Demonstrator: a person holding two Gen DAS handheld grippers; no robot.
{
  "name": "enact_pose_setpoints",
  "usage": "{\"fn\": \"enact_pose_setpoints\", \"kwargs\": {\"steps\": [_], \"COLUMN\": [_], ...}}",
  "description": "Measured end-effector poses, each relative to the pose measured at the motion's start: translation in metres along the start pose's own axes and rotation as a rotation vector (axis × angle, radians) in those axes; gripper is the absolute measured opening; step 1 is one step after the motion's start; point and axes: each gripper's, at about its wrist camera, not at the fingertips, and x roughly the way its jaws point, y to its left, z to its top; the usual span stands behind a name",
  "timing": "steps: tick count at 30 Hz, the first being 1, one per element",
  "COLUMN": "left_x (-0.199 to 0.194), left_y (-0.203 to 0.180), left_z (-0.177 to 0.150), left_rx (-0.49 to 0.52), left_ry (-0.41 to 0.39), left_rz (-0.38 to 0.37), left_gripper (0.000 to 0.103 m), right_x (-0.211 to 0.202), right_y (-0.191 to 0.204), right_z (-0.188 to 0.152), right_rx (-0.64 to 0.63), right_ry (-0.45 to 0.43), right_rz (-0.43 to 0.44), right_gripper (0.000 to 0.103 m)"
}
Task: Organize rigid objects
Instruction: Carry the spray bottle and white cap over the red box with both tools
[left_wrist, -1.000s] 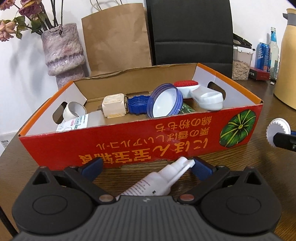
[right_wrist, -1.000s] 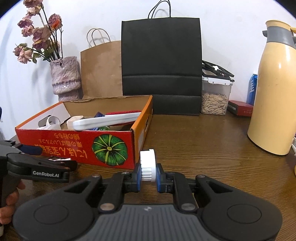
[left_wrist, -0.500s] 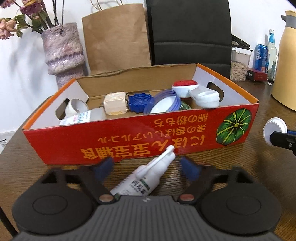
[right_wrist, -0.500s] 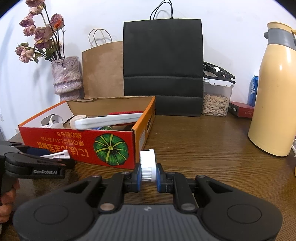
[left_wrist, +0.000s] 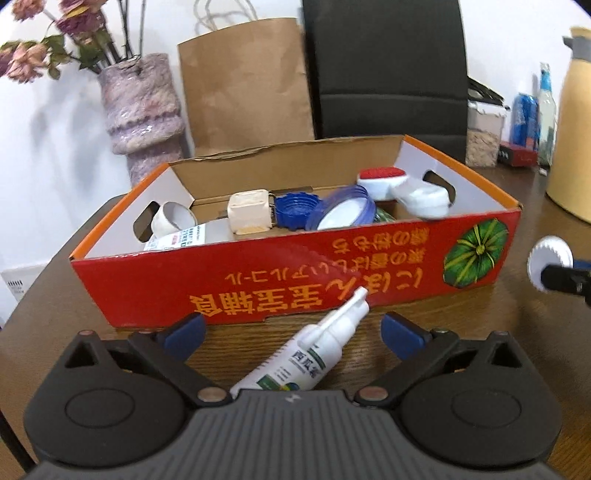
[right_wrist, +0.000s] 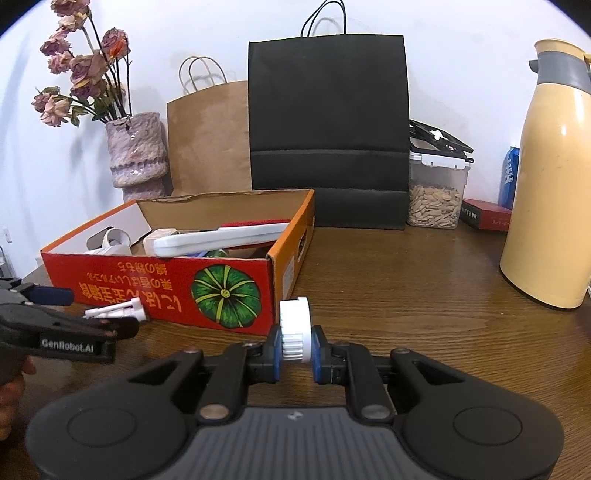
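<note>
A brown wooden bench (right_wrist: 406, 288) carries the bystanders. At the back a black paper bag (right_wrist: 328, 133) stands upright, with a brown paper bag (right_wrist: 208, 136) just beside it and a mottled pink vase (right_wrist: 136, 155) of dried roses (right_wrist: 79, 70) further left. A clear container of seeds (right_wrist: 436, 192), a red carton (right_wrist: 485, 214), a blue can (right_wrist: 510, 175) and a tall cream thermos jug (right_wrist: 554, 177) stand to the right.

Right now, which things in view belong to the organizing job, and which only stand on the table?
Belong to the job:
- red cardboard box with caps and bottles inside
- white spray bottle on the table, between the open left hand-held gripper fingers
- white ridged cap in the right hand-held gripper

Only standing about:
- yellow thermos
- black bag
- brown bag
- flower vase
- seed container
</note>
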Motion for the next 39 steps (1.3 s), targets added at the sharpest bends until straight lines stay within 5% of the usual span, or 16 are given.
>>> {"fn": "enact_pose_setpoints", "kwargs": {"steps": [2,5,9,20,39], "left_x": [0.001,0.003,-0.001,-0.042,-0.094], "left_y": [0.001,-0.003,-0.003,-0.007,0.030], "left_z": [0.000,-0.002,-0.004,-0.010,0.050], "left_rx": [-0.006,0.020,0.016,0.027,-0.133], "left_ry": [0.011,0.049,0.060,-0.017,-0.267], "left_rz": [-0.031,-0.071,-0.121,-0.142,-0.103], "left_gripper": [0.098,0.062,0.028,0.028,0.028], "right_x": [0.001,0.001,0.000,-0.013,-0.025], "right_y": [0.000,0.000,0.000,0.011,0.071], "right_z": [0.000,0.000,0.000,0.000,0.041], "right_rx": [-0.003,-0.001,0.000,-0.028,-0.040], "right_ry": [0.006,0.005,0.003,-0.044,-0.238], "right_rz": [0.001,0.004,0.003,0.006,0.086], "right_gripper": [0.015,0.015,0.015,0.015,0.015]}}
